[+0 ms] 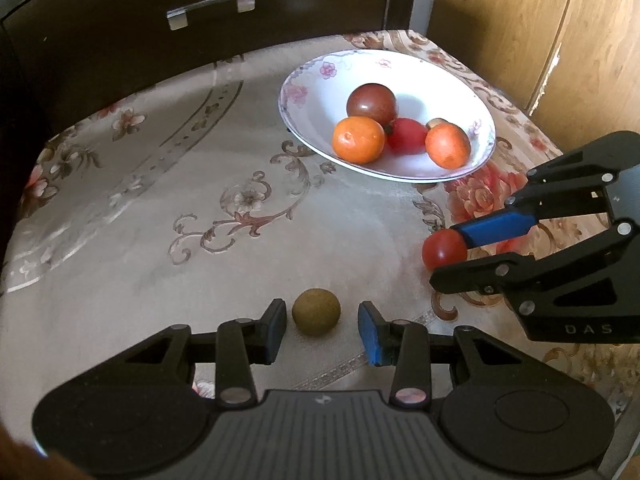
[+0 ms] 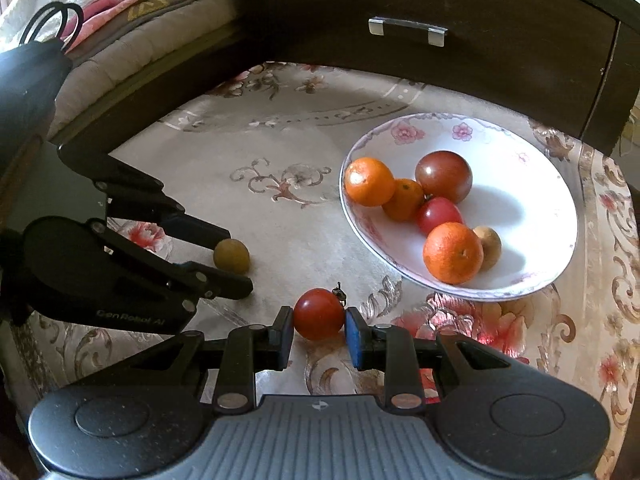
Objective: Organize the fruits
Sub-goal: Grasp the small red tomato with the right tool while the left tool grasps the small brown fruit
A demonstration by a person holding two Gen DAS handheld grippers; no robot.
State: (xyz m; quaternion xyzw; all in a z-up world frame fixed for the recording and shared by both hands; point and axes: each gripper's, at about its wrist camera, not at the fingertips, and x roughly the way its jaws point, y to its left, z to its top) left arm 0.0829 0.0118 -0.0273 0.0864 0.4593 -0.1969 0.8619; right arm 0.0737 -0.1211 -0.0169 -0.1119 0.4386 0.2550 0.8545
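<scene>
A small olive-brown round fruit (image 1: 316,317) lies on the flowered tablecloth between the fingers of my left gripper (image 1: 322,325), which is open with a gap on each side. In the right wrist view that fruit (image 2: 231,256) sits between the left gripper's fingertips (image 2: 229,239). My right gripper (image 2: 319,330) is shut on a red tomato (image 2: 319,314) low over the cloth, both pads touching it; the left wrist view shows the tomato (image 1: 444,249) in the right gripper (image 1: 450,254). The white flowered plate (image 2: 520,184) holds oranges, a dark tomato, a red tomato and a small brown fruit.
The plate (image 1: 440,80) stands at the back right of the table. A dark cabinet with a metal drawer handle (image 1: 211,10) rises behind the table, and wooden panels (image 1: 540,20) stand to the right. A bed with blankets (image 2: 80,8) lies to the left.
</scene>
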